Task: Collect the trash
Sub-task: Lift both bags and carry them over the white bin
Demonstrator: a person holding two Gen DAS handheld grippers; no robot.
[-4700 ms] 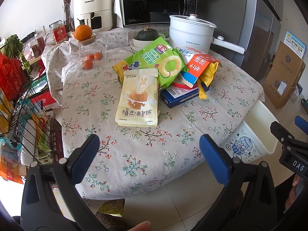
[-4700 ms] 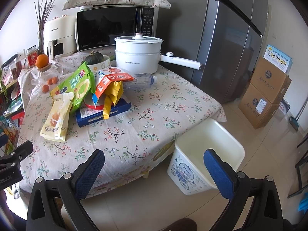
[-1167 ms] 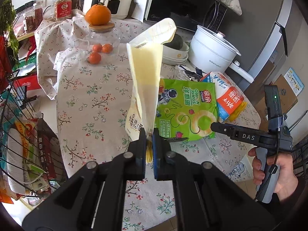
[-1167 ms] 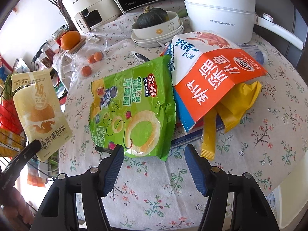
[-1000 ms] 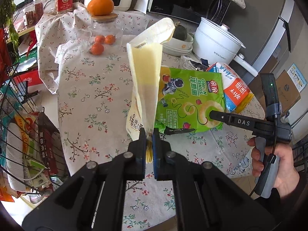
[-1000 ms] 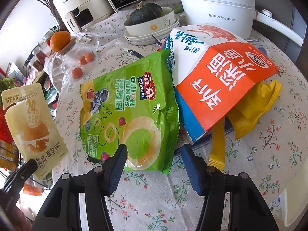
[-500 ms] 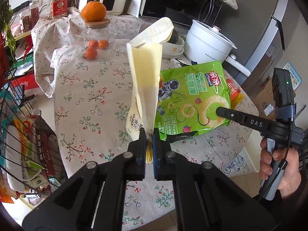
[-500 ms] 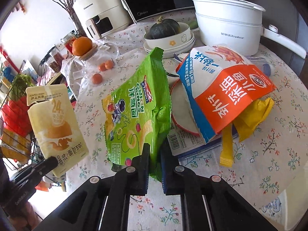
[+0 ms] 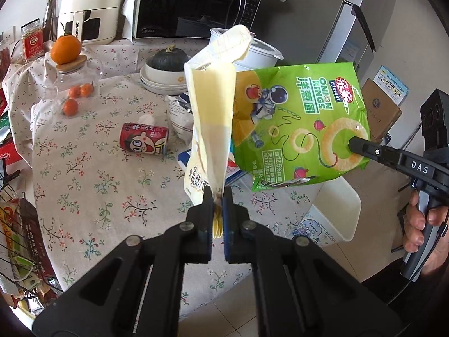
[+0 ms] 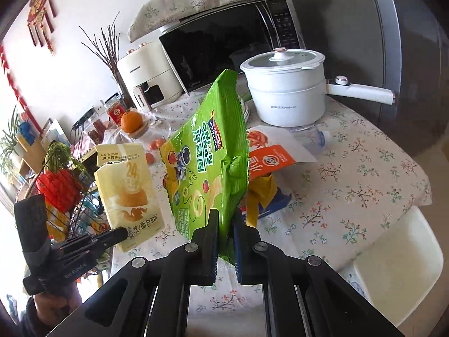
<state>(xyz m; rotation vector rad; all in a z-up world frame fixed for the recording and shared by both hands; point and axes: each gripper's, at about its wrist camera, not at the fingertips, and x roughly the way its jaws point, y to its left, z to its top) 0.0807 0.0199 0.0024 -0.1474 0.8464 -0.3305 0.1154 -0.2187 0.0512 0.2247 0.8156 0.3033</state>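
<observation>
My left gripper (image 9: 217, 196) is shut on the bottom edge of a pale yellow snack pouch (image 9: 210, 106), which stands upright above the table. The right gripper (image 10: 224, 219) is shut on the lower edge of a green onion-rings bag (image 10: 207, 163), held in the air beside the pouch. In the left wrist view the green bag (image 9: 297, 129) hangs over the table's right side, above a white bin (image 9: 334, 210) on the floor. A red drink can (image 9: 144, 139) lies on its side on the floral cloth. An orange-and-white bag (image 10: 269, 154) and a yellow wrapper (image 10: 261, 193) rest on a blue box.
A white pot (image 10: 283, 90), a microwave (image 10: 224, 42), a bowl with a dark squash (image 9: 168, 56) and a glass jar with oranges (image 9: 73, 84) crowd the table's back. A wire rack (image 9: 16, 241) stands left, a fridge and cardboard boxes (image 9: 378, 112) right.
The right gripper closed on the green bag and lifted it off the table, uncovering the red can. The left gripper has shifted with the yellow pouch still in it.
</observation>
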